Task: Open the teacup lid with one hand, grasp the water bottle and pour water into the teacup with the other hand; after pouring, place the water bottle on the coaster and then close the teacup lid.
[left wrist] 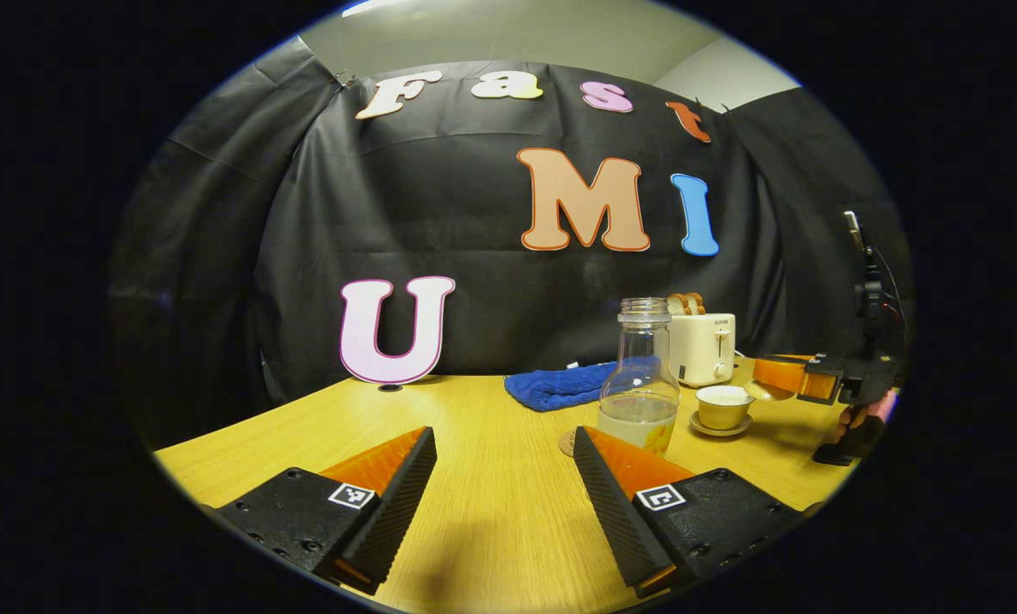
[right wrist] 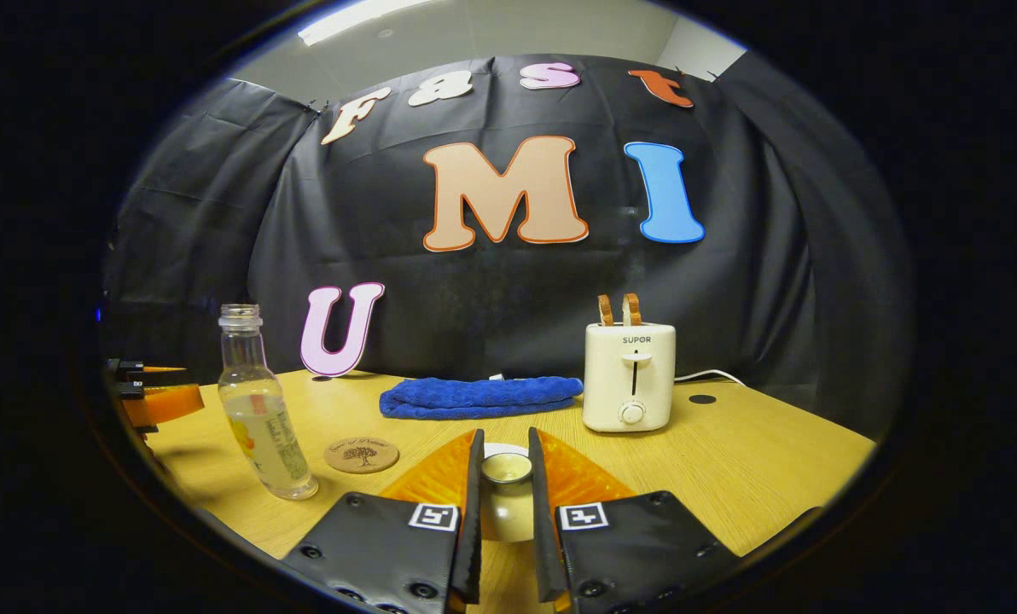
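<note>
The uncapped clear water bottle (left wrist: 641, 375) (right wrist: 261, 409) stands upright on the table, partly filled, just beyond my left gripper (left wrist: 502, 437), which is open and holds nothing. The round cork coaster (right wrist: 361, 454) lies bare beside the bottle, and its edge (left wrist: 567, 443) peeks out by my finger. The teacup (left wrist: 724, 407) sits uncovered on its saucer (left wrist: 718, 428), to the right of the bottle. My right gripper (right wrist: 505, 443) is shut on the teacup lid (right wrist: 506, 490); it also shows far right (left wrist: 794, 381), holding the lid (left wrist: 769, 390) just right of the cup.
A blue folded towel (left wrist: 560, 388) (right wrist: 479, 396) lies at the back of the wooden table (left wrist: 491, 512) (right wrist: 756, 460). A cream toaster (left wrist: 703, 345) (right wrist: 630, 375) with bread slices stands behind the cup. A hand (left wrist: 858, 418) holds the right gripper. The left gripper (right wrist: 146, 396) shows at the left edge.
</note>
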Demonstrator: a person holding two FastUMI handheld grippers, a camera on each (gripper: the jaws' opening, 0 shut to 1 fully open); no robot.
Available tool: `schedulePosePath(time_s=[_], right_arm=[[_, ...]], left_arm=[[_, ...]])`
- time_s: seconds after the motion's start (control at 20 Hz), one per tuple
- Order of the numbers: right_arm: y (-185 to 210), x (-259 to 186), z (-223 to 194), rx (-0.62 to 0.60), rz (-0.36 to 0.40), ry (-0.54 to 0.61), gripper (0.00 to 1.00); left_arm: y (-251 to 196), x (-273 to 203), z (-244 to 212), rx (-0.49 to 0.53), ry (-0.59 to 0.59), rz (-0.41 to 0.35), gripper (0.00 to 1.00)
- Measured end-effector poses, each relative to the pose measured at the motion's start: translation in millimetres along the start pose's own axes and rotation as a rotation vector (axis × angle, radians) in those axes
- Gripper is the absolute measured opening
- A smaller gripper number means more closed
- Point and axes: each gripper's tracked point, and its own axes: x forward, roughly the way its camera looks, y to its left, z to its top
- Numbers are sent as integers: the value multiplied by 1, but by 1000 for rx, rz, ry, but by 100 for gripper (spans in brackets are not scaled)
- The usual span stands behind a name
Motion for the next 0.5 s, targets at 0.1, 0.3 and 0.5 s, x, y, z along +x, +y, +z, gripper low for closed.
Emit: schedulePosePath(time_s=[0.1, 0.3, 0.5], right_arm=[[-2, -9, 0, 0, 2, 1, 29], [-16, -22, 2, -1, -33, -8, 29], [-23, -29, 2, -1, -57, -9, 29]], left_arm=[[-1, 0, -1, 0, 1, -2, 95], [-8, 0, 0, 0, -2, -40, 95], [-43, 1, -1, 0, -5, -207, 94]])
